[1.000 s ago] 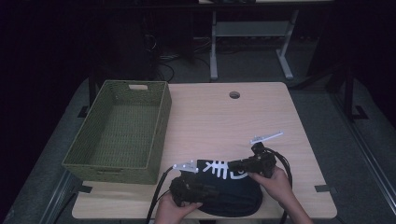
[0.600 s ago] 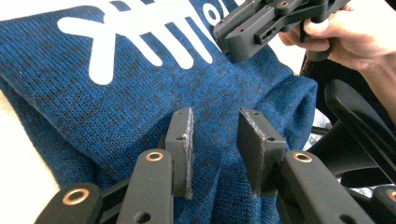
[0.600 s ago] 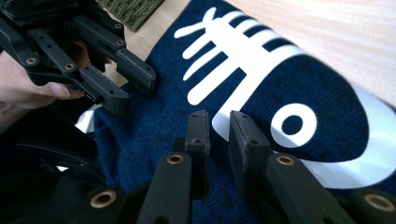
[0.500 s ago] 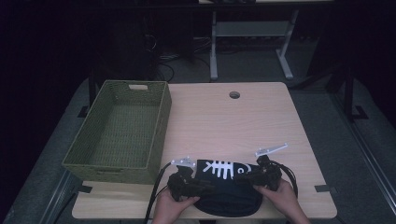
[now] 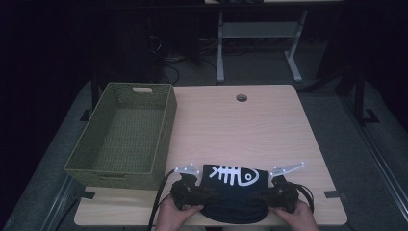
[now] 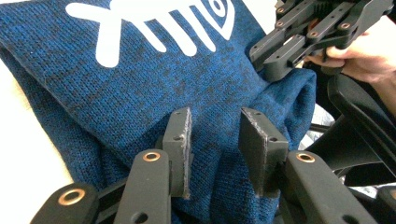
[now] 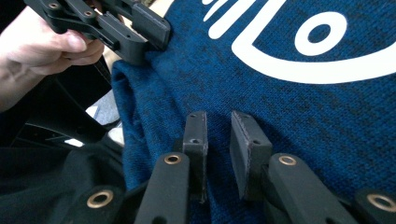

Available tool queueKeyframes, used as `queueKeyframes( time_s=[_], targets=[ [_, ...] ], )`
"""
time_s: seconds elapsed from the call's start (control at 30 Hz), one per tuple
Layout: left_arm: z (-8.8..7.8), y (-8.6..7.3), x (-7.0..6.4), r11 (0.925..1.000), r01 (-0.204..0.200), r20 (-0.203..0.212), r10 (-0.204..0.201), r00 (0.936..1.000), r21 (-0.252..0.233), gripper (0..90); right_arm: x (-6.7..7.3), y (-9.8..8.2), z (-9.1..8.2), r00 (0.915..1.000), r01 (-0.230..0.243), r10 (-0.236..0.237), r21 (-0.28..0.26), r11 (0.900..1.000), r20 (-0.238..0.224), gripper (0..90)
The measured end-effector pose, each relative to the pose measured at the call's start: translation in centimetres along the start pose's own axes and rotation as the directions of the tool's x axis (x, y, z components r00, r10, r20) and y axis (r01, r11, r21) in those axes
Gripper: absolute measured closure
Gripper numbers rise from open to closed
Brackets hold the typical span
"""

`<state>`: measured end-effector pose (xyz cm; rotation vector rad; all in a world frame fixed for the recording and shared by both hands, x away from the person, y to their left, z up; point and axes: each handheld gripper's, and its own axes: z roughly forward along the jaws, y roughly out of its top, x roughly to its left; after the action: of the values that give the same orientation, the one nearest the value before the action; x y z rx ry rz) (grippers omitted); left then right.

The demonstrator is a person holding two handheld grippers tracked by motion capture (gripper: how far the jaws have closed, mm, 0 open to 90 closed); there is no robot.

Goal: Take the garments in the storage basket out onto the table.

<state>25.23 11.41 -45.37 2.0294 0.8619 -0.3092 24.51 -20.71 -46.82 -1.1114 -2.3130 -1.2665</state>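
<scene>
A dark blue knit garment (image 5: pixel 231 199) with a white fish-skeleton print (image 5: pixel 234 175) lies folded at the table's front edge. My left gripper (image 5: pixel 204 195) holds its left side. In the left gripper view the jaws (image 6: pixel 215 116) grip a thick fold of the knit. At the garment's right side is my right gripper (image 5: pixel 267 195). Its jaws (image 7: pixel 219 116) stand close together on a ridge of cloth and have just eased apart a little. Each gripper view also shows the other gripper (image 6: pixel 280 51) (image 7: pixel 144 32) on the far edge of the cloth, with a hand behind it.
A green woven basket (image 5: pixel 163 125) stands empty on the left of the wooden table (image 5: pixel 250 130). A round cable hole (image 5: pixel 241 97) sits near the far edge. Cables trail from both grippers over the front edge. Desk legs stand in the dark beyond.
My right gripper has moved right and toward the front edge, drawing the garment out wider. The fish print now lies flat between the two grippers. The left gripper has stayed put.
</scene>
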Motion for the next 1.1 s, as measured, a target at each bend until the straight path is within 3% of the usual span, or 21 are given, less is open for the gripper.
queueKeyframes(
  time_s=[0.13,0.3,0.43,0.63,0.77,0.9,1.1],
  targets=[
    [-0.7,0.3,-0.2,0.9997,-0.014,-0.004,0.014,0.9999,-0.021,61.9,0.2,0.2,-1.0,0.9998,0.020,-0.020,-0.037,0.999,0.007,73.2],
    [-1.4,0.6,0.2,0.9987,-0.006,-0.032,0.004,0.9995,-0.051,61.6,0.3,-0.2,-2.1,0.9998,0.016,-0.015,-0.048,0.999,0.013,72.6],
    [-1.2,0.4,0.5,0.9991,0.003,-0.046,-0.004,0.9989,-0.042,61.7,0.7,-1.0,-1.8,0.9991,0.041,-0.041,-0.045,0.998,-0.006,72.5],
    [-0.8,0.1,0.8,0.9993,0.013,-0.048,-0.015,0.9987,-0.034,62.3,0.8,-1.7,-0.9,0.9976,0.062,-0.062,-0.010,0.998,0.030,72.5],
    [-1.3,0.3,0.5,0.9987,0.005,-0.063,-0.008,0.9980,-0.050,60.5,0.9,-1.4,-1.3,0.9981,0.056,-0.056,-0.031,0.998,0.028,69.0],
    [-1.8,0.5,0.6,0.9968,0.013,-0.082,-0.019,0.9964,-0.079,59.1,0.7,-1.0,-2.5,0.9962,0.047,-0.041,-0.075,0.996,0.076,66.8],
    [-2.2,0.4,1.2,0.9943,0.030,-0.120,-0.042,0.9918,-0.102,58.7,-0.2,-1.4,-3.8,0.9857,0.016,0.005,-0.119,0.993,0.168,64.5]
  ],
)
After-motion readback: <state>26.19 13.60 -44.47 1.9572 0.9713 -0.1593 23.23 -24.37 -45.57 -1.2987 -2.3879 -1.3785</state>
